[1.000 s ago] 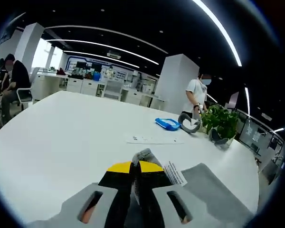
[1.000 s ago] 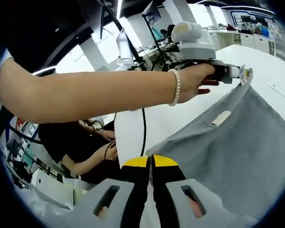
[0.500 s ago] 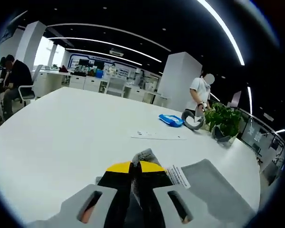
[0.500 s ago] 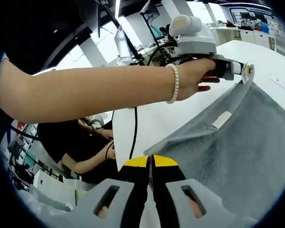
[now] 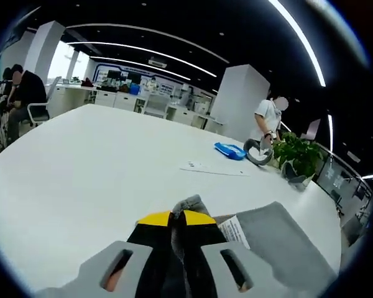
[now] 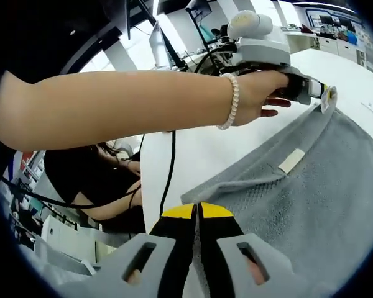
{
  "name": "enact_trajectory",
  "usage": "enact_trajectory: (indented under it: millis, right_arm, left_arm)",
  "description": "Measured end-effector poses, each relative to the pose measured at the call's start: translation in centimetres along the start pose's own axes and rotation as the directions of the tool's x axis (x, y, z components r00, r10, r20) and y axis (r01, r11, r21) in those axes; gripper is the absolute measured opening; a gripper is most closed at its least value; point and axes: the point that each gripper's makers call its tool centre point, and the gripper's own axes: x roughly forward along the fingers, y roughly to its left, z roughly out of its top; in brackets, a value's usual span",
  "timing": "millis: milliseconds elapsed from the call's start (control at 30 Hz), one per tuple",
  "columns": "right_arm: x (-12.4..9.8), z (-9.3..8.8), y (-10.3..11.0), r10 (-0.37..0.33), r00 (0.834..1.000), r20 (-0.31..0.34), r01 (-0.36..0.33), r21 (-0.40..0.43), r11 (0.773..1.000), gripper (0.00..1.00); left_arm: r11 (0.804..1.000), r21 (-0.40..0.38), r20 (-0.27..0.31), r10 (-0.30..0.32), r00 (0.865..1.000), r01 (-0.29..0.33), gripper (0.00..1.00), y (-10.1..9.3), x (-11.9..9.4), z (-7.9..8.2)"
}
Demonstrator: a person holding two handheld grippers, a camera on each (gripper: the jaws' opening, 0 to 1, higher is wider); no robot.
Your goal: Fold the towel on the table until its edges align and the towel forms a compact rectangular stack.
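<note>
Grey terry cloth fills the space around both tools. In the left gripper view, the left gripper has its yellow-tipped jaws pressed together on a bunched corner of the towel, a small grey tuft poking up just past the tips. The rest of the cloth falls away to the right of the jaws, with a white care label hanging just beside them. Beyond the towel the white table stretches out, carrying a sheet of paper, a blue packet, a grey ring-shaped object and a potted plant at its far edge. A person in a white shirt stands past the plant, and a seated person is off the table's other end.

In the right gripper view, the right gripper is likewise clamped shut on the towel's near edge, the cloth spreading up and to the right from its tips. The towel looks thick and looped, with a woven band near its edge and a pale tag sewn on. Its far corner is lifted, pinched by the other gripper, which the person's hand grips; a bead bracelet circles that wrist.
</note>
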Motion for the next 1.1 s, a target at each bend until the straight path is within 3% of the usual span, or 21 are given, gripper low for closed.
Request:
enact_trajectory:
  millis: [333, 700, 1100]
  right_arm:
    - [0.9, 0.5, 0.6, 0.016, 1.0, 0.015, -0.016, -0.032, 0.999, 0.0]
    - [0.8, 1.0, 1.0, 0.029, 0.998, 0.054, -0.027, -0.042, 0.999, 0.01]
    - [-0.5, 2.4, 1.3, 0.022, 0.994, 0.105, -0.016, -0.057, 0.998, 0.01]
  left_arm:
    - [1.0, -0.009, -0.003, 0.017, 1.0, -0.017, 0.06, 1.0, -0.3, -0.2]
    - [0.999, -0.034, 0.028, 0.043, 0.999, -0.042, 0.06, 1.8, -1.6, 1.0]
    - [0.997, -0.066, 0.069, 0.034, 0.997, -0.03, 0.06, 0.0, -4.9, 1.7]
